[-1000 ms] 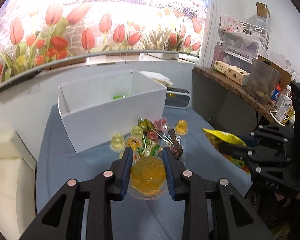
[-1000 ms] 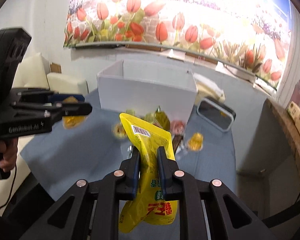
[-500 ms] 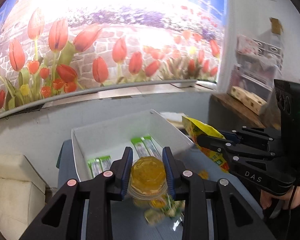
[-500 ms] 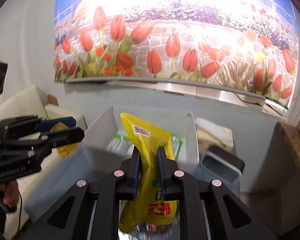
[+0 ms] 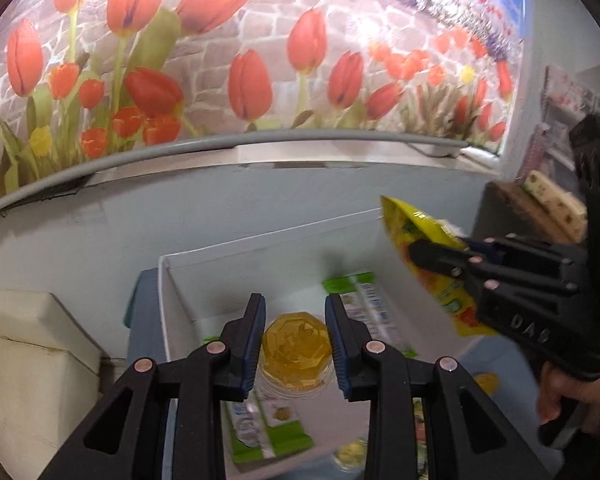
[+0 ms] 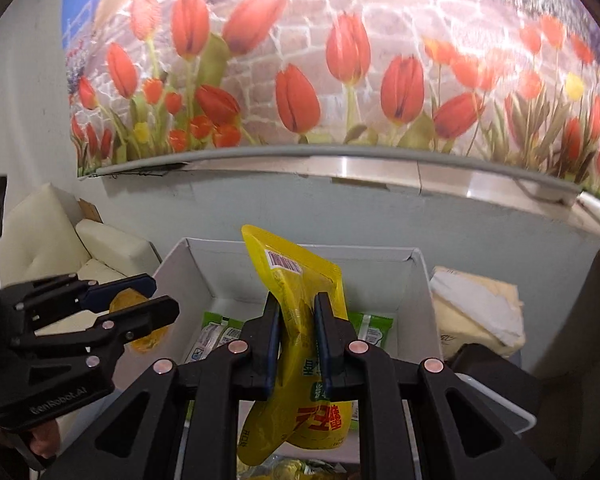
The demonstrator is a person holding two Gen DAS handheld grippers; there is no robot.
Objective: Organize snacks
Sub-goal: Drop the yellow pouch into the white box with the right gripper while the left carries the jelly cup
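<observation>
My left gripper point(image 5: 295, 322) is shut on a yellow jelly cup point(image 5: 296, 346) and holds it over the open white box point(image 5: 188, 264). Green snack packets point(image 5: 360, 304) lie on the box floor. My right gripper point(image 6: 296, 320) is shut on a yellow snack pouch point(image 6: 296, 280) that hangs over the same box point(image 6: 380, 254). The right gripper with its pouch point(image 5: 424, 248) shows at the right of the left wrist view. The left gripper with its cup point(image 6: 134, 312) shows at the left of the right wrist view.
More jelly cups point(image 5: 350, 454) lie on the blue cloth in front of the box. A cream cushion point(image 5: 28, 344) is at the left. A crumpled paper bag point(image 6: 476, 308) and a dark tray point(image 6: 496, 392) sit right of the box. A tulip mural wall stands behind.
Both grippers rose from the snack pile and moved forward over the box, carrying the jelly cup and the yellow pouch. The box floor with green packets came into view.
</observation>
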